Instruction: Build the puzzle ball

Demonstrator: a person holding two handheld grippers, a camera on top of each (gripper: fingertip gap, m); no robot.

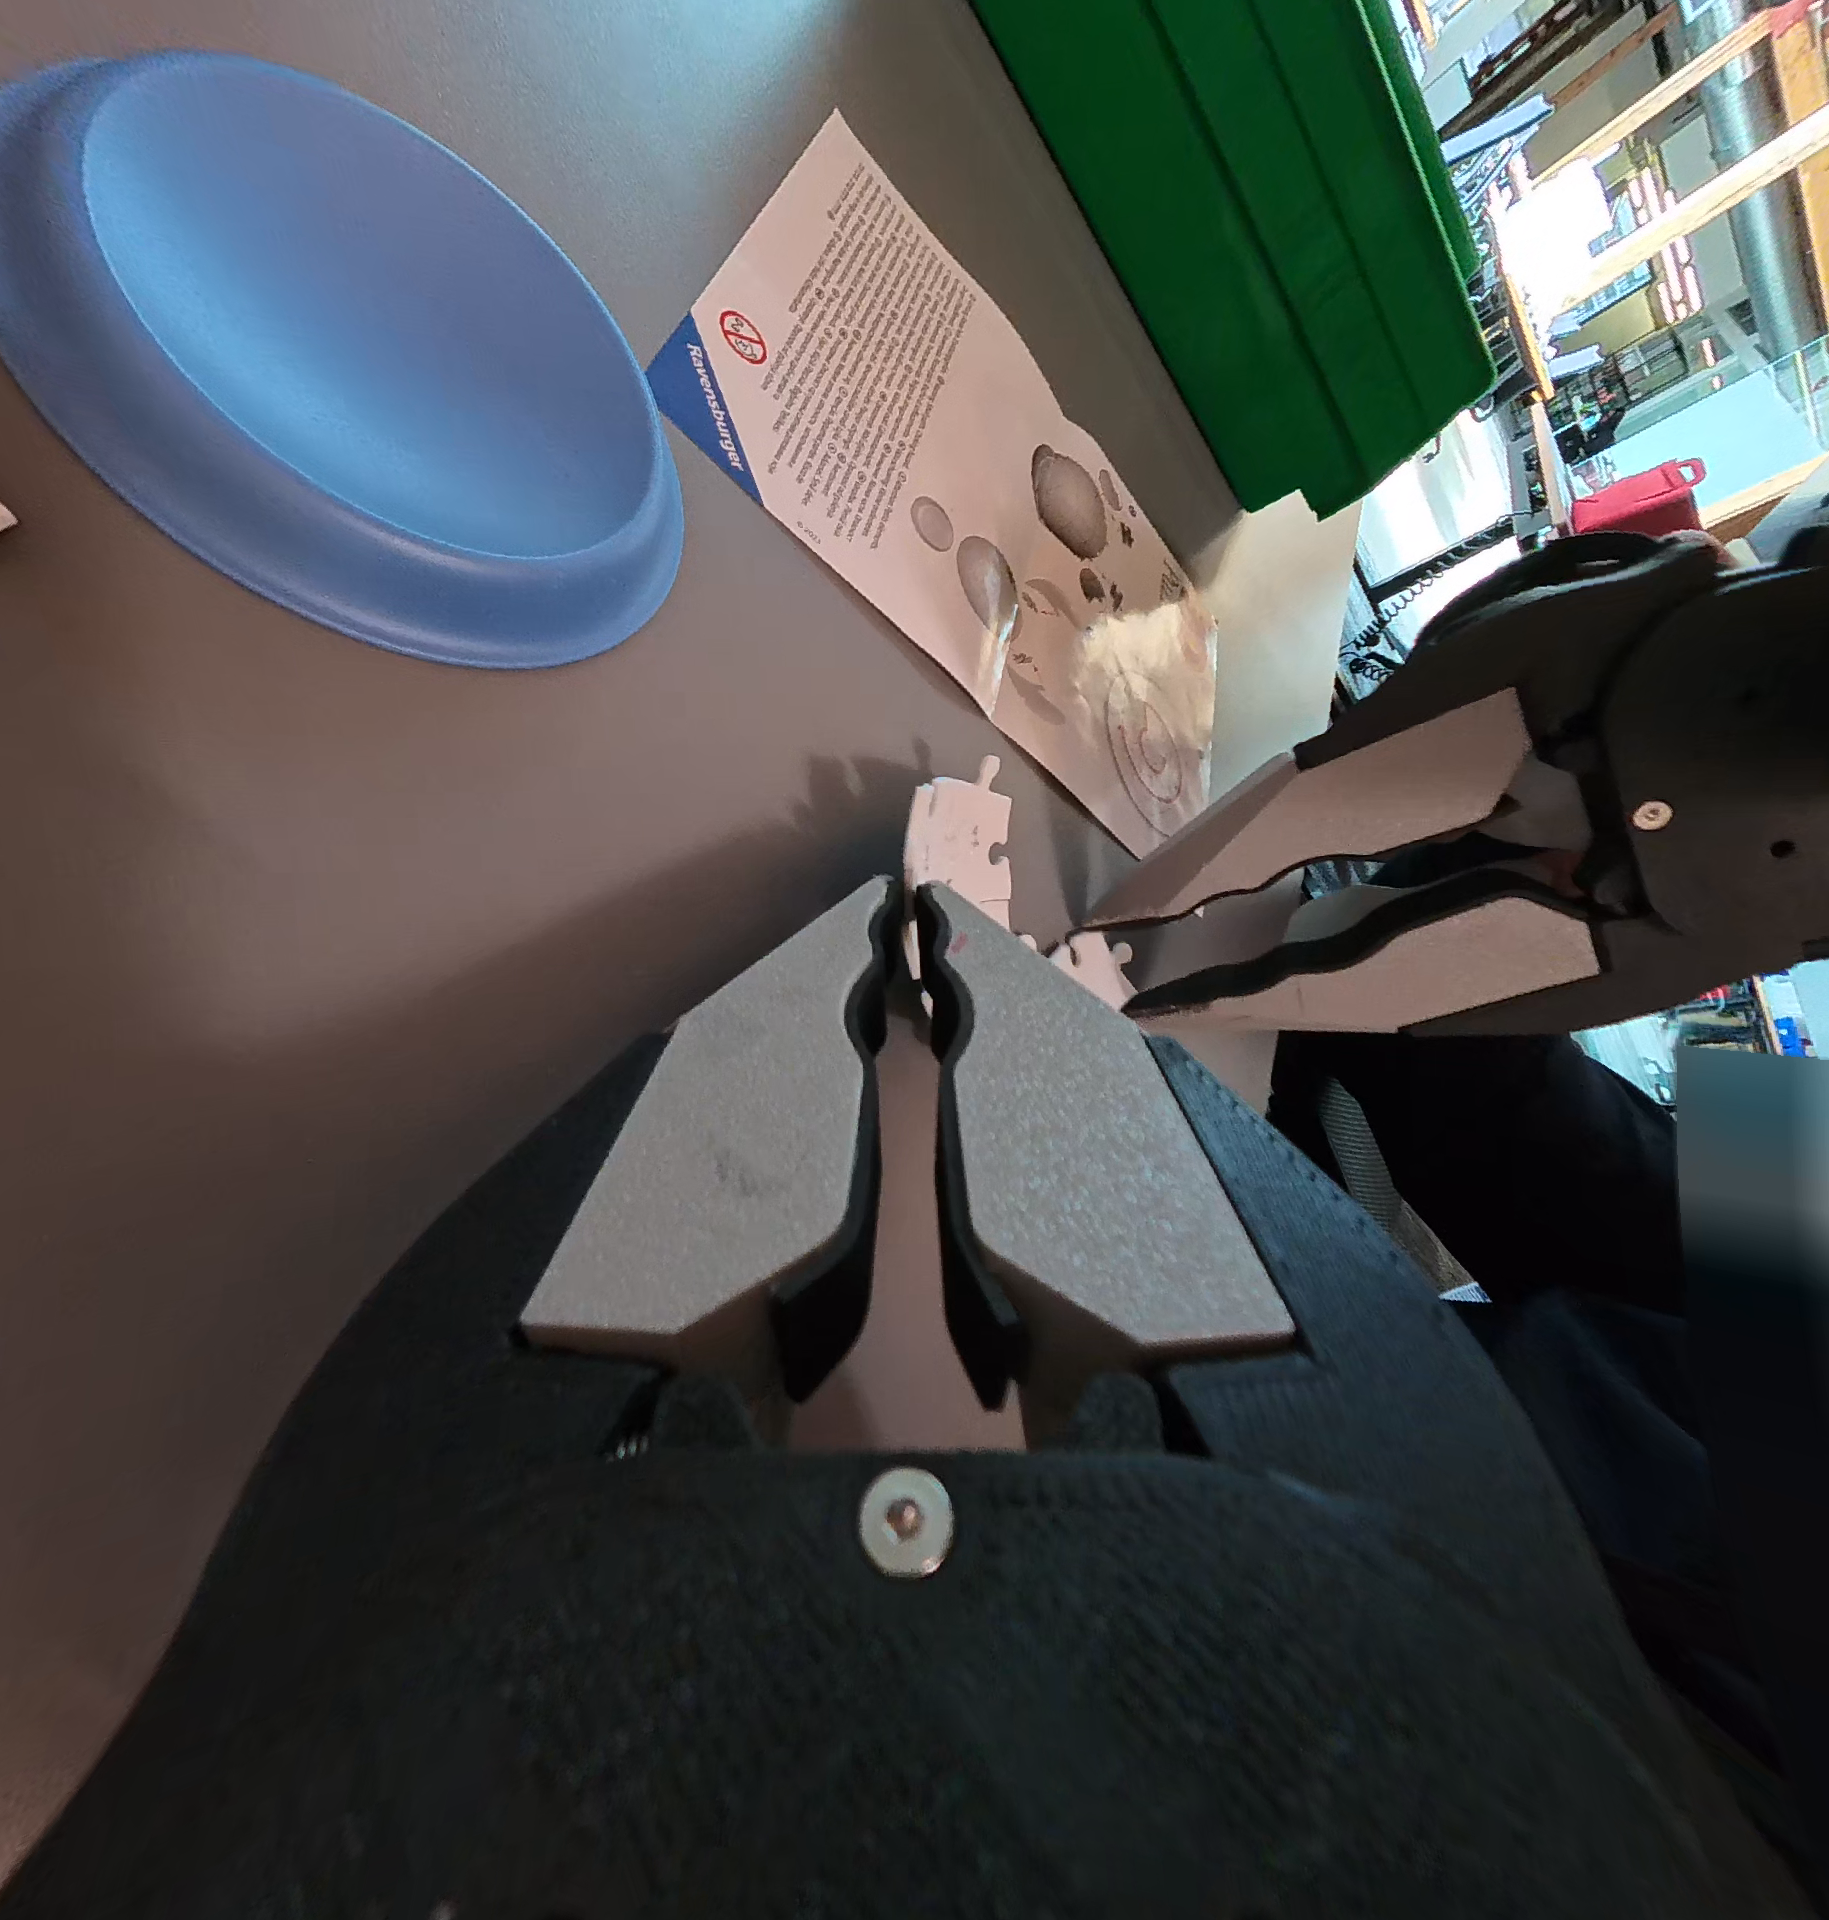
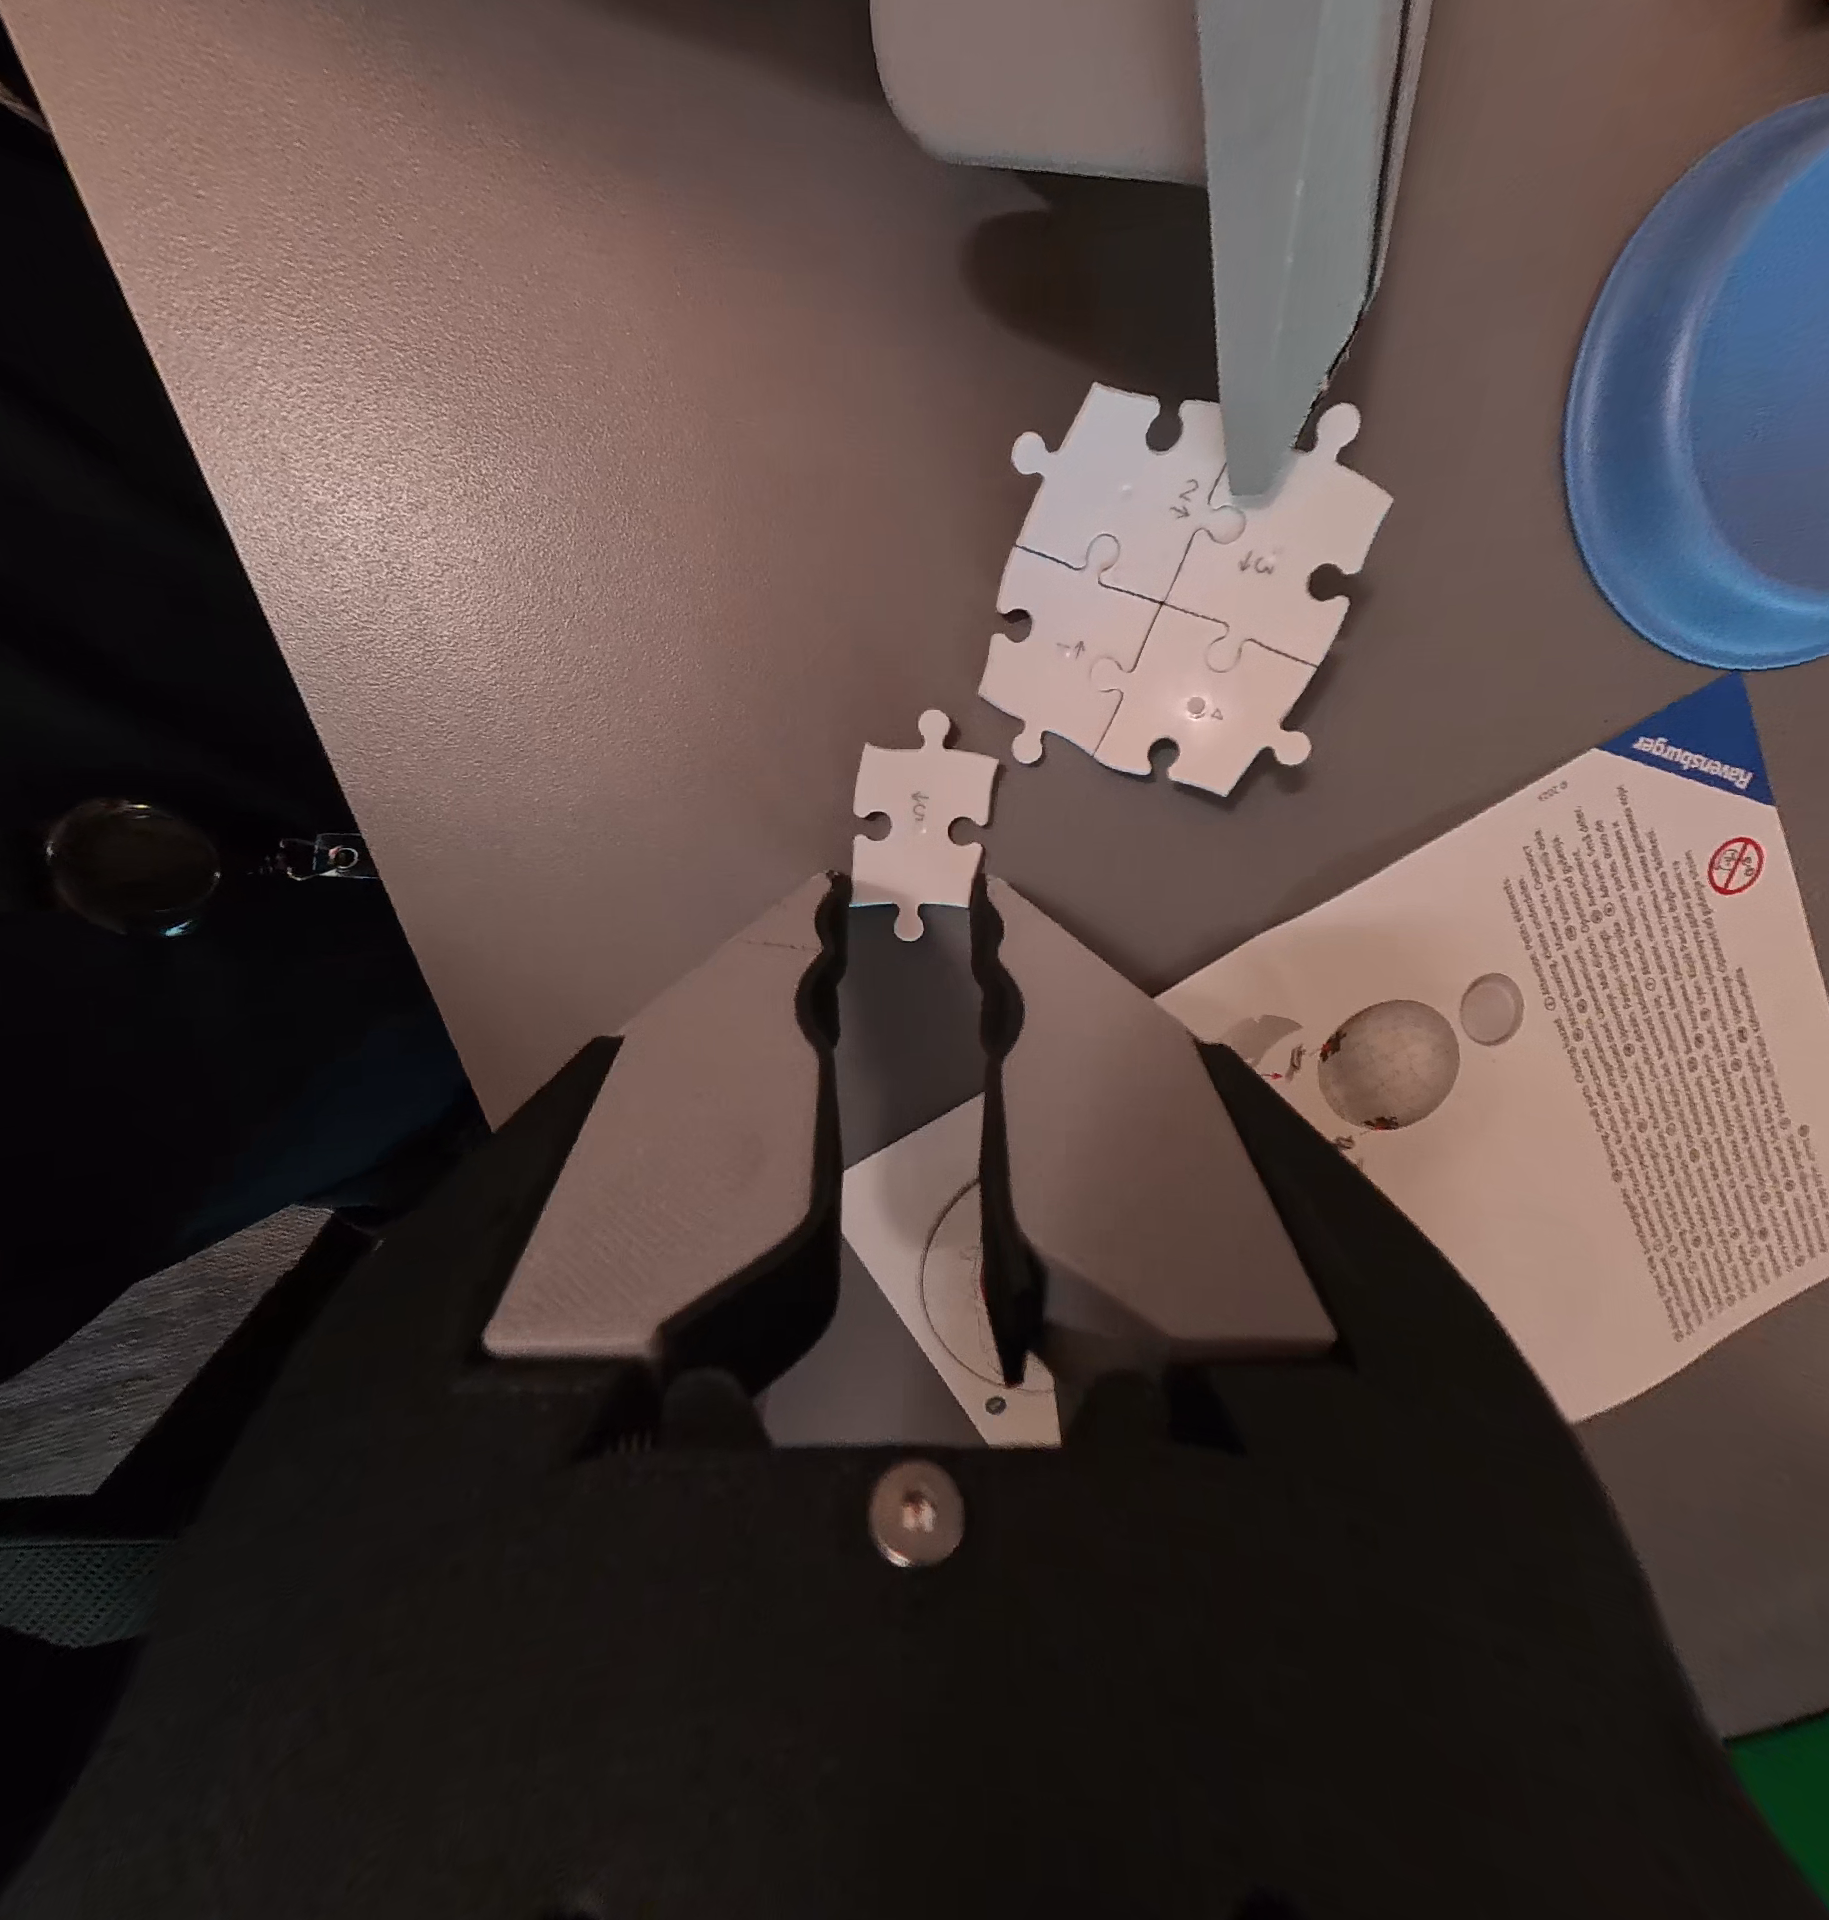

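A single white puzzle piece point(image 2: 918, 831) is clamped by the right gripper point(image 2: 908, 894), just beside a joined four-piece patch point(image 2: 1170, 613). The patch is pinched by the left gripper point(image 1: 908, 914) on the grey table point(image 2: 577, 416).

four-piece patch point(image 2: 1180, 603): white, interlocked in a square, slightly curved, blank side up, flat on grey surface point(image 2: 577, 416) | single piece point(image 2: 920, 821): white, separate, just beside the patch's near corner, not joined

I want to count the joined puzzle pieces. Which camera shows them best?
The right wrist view: the joined white pieces lie flat, all four visible, with the left tongs at one corner. The left wrist view shows them edge-on, mostly hidden.
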